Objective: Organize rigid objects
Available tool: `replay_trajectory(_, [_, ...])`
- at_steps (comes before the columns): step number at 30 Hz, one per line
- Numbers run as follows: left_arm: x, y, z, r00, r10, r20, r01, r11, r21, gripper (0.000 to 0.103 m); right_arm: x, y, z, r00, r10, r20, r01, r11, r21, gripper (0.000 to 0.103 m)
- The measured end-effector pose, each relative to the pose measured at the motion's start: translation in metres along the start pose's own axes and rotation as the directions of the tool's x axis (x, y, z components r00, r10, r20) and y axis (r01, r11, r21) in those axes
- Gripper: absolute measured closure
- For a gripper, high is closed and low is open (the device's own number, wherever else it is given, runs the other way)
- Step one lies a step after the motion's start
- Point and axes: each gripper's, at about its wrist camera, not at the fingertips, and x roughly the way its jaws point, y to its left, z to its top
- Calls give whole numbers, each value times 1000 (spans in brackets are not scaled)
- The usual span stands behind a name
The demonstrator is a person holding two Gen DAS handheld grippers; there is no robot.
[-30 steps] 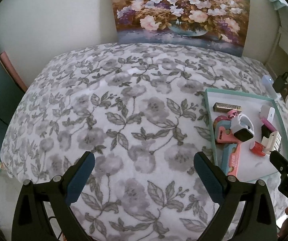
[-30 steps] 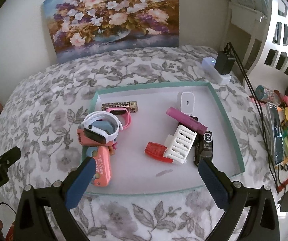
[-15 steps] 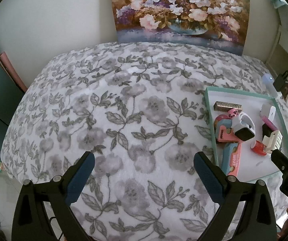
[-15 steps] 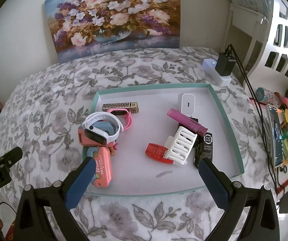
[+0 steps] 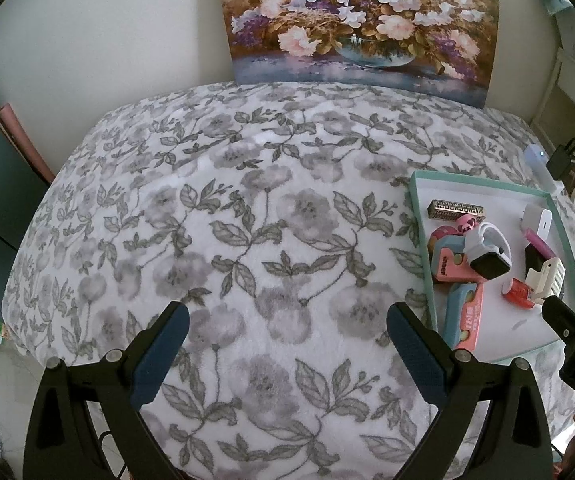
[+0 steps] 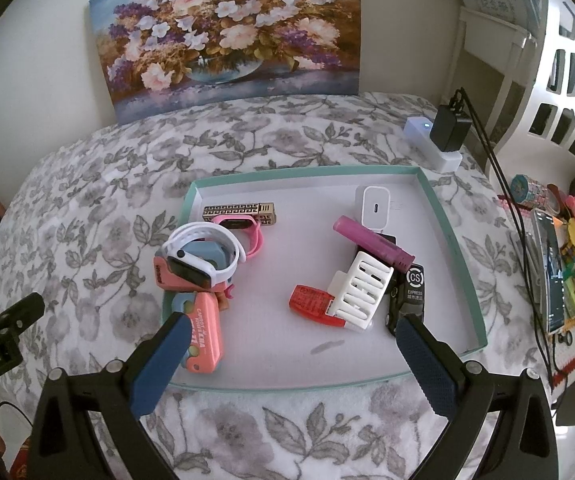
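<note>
Inside, a shallow white cardboard tray with a teal rim (image 6: 453, 236) lies flat on the grey-flowered white fleece blanket (image 5: 247, 240) and holds all the small rigid things. At its left side a white-strapped smartwatch with a dark screen (image 6: 197, 262) rests on top of a pink and blue plastic case (image 6: 167, 278), with a pink-strapped watch (image 6: 247, 232) just behind and a gold patterned rectangular bar (image 6: 239, 212) near the far wall. A second pink and blue plastic case (image 6: 207, 334) lies by the near left corner. Toward the right, a white slotted plastic clip (image 6: 361, 294) overlaps a red plastic tube (image 6: 313, 304), a magenta cylinder (image 6: 373, 244) and a black tag marked CS (image 6: 411, 292); a white charger block (image 6: 375, 206) sits behind them.

Over the tray's near edge the right gripper (image 6: 291, 360) hangs with its blue-padded jaws spread wide, holding nothing. Well to the tray's left, the left gripper (image 5: 287, 348) hovers over bare blanket, jaws equally wide apart and empty. A flower painting (image 6: 227, 36) leans on the wall behind.
</note>
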Motion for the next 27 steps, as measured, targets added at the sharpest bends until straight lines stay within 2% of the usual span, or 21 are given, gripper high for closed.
replay_trajectory(18, [-1,2,0,1000,-3,-8,3,1000,-5,4,3,-1,-1,1000,-1,-7,1,1000,-12,0])
replay_trajectory(27, [-6,3,0,1000,-19,15,19,1000,-16,4,3,-1,-1,1000,-2,-7,2,1000,-12,0])
